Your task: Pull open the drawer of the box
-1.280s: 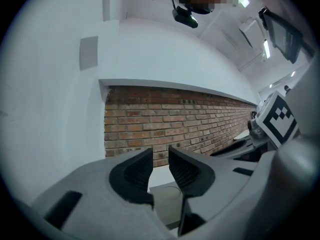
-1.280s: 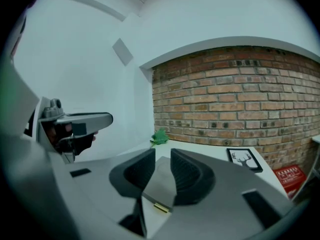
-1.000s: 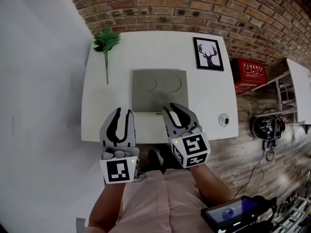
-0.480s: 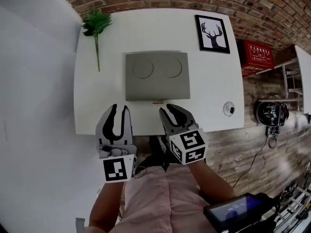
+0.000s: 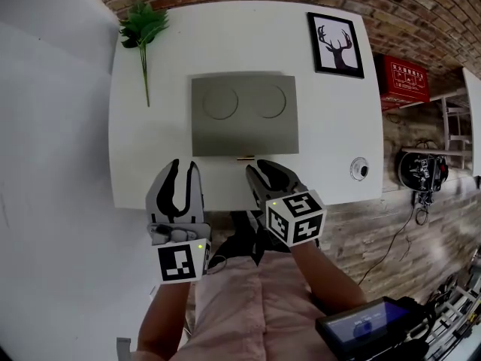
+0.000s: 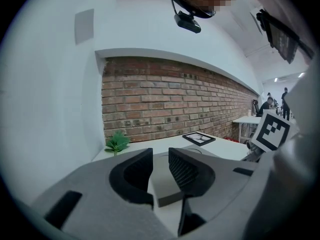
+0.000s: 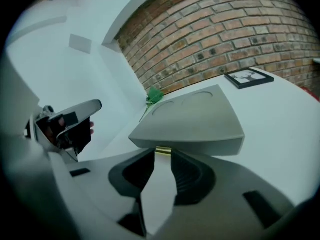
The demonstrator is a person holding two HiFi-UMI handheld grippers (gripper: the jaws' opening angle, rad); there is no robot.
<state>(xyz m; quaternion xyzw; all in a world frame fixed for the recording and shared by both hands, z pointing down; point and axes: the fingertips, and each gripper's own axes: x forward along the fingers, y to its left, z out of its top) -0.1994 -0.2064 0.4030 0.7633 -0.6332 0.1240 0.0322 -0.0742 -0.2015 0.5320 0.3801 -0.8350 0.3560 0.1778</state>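
A flat grey box with two round marks on its lid lies mid-table, its drawer closed. The small gold handle is on its near face. My right gripper hovers just in front of that handle. Its jaws have just been opening, and they stand open with nothing between them. My left gripper is open and empty over the table's front edge, left of the box. In the right gripper view the box fills the middle.
On the white table a green plant sprig lies at the back left. A framed deer picture sits back right, and a small round object near the right front edge. A brick wall runs behind, and a red box stands off-table.
Both grippers have sunk toward the table's front edge. The right one has rolled, and its tips now sit just before the handle instead of over the box's front.
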